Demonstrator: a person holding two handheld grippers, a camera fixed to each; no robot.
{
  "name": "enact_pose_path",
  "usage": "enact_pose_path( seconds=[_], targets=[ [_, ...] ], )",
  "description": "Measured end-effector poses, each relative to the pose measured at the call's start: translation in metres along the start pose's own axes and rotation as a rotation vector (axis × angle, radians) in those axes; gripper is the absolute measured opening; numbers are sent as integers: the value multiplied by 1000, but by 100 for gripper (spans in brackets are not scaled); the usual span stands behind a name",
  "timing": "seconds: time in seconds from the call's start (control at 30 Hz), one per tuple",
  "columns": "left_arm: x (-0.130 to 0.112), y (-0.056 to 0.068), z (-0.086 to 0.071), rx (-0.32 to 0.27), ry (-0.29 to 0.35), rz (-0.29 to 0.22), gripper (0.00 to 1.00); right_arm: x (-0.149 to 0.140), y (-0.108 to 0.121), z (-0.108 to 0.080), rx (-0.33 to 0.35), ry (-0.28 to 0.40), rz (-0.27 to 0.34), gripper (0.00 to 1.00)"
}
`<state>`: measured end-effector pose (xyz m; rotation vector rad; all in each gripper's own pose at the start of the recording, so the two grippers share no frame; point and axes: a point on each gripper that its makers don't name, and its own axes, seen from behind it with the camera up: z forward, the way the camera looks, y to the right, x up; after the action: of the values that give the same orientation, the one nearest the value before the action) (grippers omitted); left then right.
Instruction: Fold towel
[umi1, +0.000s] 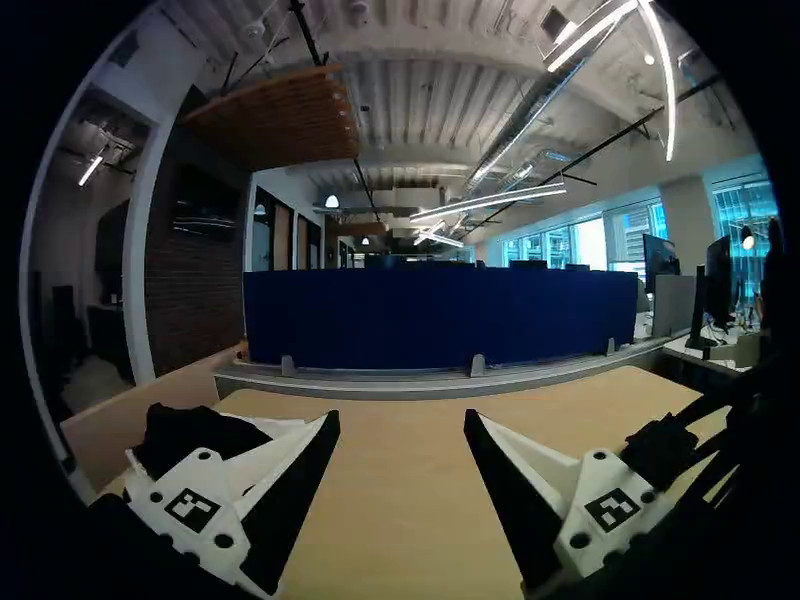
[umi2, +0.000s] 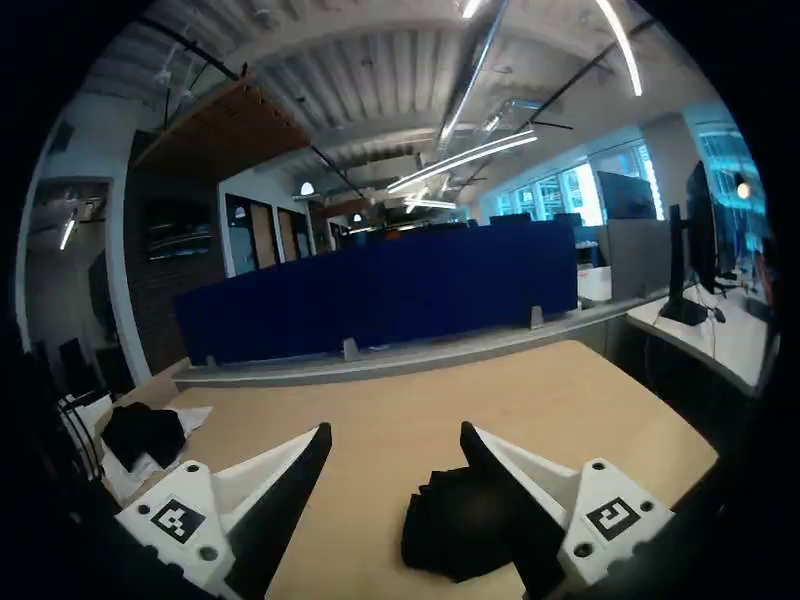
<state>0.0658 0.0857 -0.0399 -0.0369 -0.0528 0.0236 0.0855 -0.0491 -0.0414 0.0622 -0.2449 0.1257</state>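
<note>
Currently the left gripper (umi1: 400, 420) is released above the wooden bench (umi1: 400, 500), with a black cloth (umi1: 190, 435) lying behind its left finger. The right gripper (umi2: 395, 430) is also released, grasping nothing. A folded black towel (umi2: 465, 520) lies on the bench, beside and partly under its right finger.

The right gripper (umi2: 395, 432) hovers over a pale wooden table (umi2: 430, 395), fingers spread wide apart; a folded black towel (umi2: 450, 520) lies between them, partly hidden by the right finger; beyond the left finger, a dark cloth (umi2: 140, 432) rests on white fabric (umi2: 192, 417); straight ahead stands a blue partition (umi2: 380, 290).
</note>
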Motion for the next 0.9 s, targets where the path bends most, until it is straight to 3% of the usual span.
enact_pose_path(
  seconds=[0.2, 0.5, 0.9],
  targets=[
    [-15, 4, 5, 5, 5, 37, 92, 0, -1, 0, -5, -30, -8, 100],
    [-29, -2, 14, 0, 49, 66, 92, -1, 2, 12, -39, -51, -37, 100],
    [-75, -32, 30, 18, 81, 62, 92, -22, 1, 36, -52, -48, -98, 100]
  ],
)
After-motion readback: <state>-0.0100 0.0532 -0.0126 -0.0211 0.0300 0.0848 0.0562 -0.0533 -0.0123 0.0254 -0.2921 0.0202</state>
